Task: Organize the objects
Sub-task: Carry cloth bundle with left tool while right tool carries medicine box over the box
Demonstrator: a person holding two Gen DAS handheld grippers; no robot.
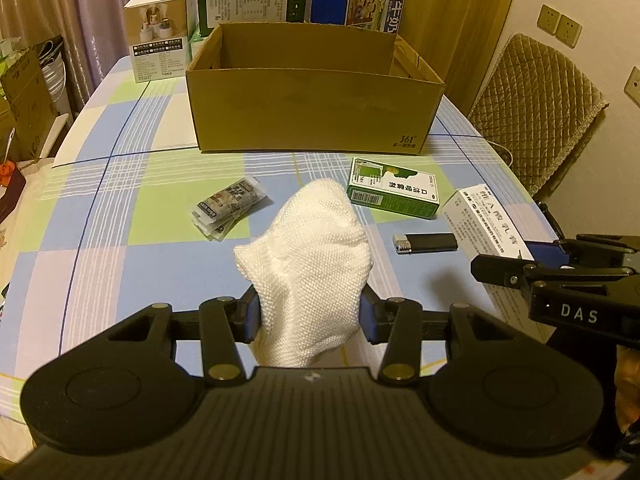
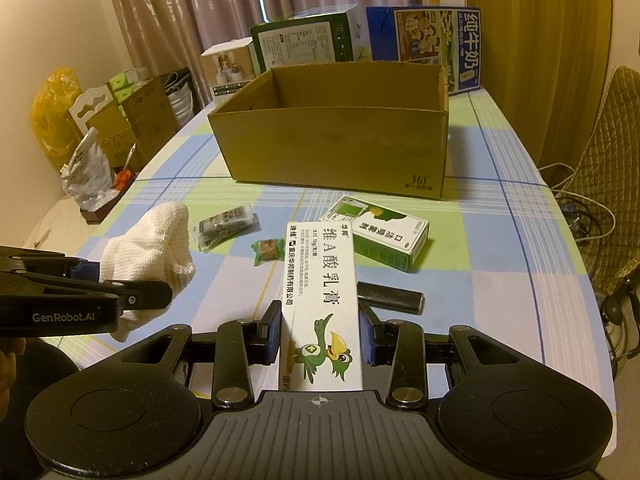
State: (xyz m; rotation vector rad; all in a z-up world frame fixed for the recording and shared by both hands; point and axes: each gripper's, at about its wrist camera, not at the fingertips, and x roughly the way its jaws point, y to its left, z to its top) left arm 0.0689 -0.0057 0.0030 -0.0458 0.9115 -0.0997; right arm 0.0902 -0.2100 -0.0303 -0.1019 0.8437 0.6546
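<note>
Left gripper [image 1: 310, 314] clamps white cloth [image 1: 308, 248], centre frame. Right gripper [image 2: 322, 334] clamps white carton [image 2: 320, 300], lower centre. Open box [image 2: 332, 136] upper centre; lighter [image 1: 425, 243], green carton [image 1: 392, 188] on table [image 1: 120, 168].

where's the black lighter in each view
Left wrist view: the black lighter lies on the tablecloth right of centre, between the white cloth and the white ointment box.
Right wrist view: it lies right of centre, its left end hidden behind the white ointment box, just below the green box.
Shared landmark: the open cardboard box stands beyond it in both.
</note>
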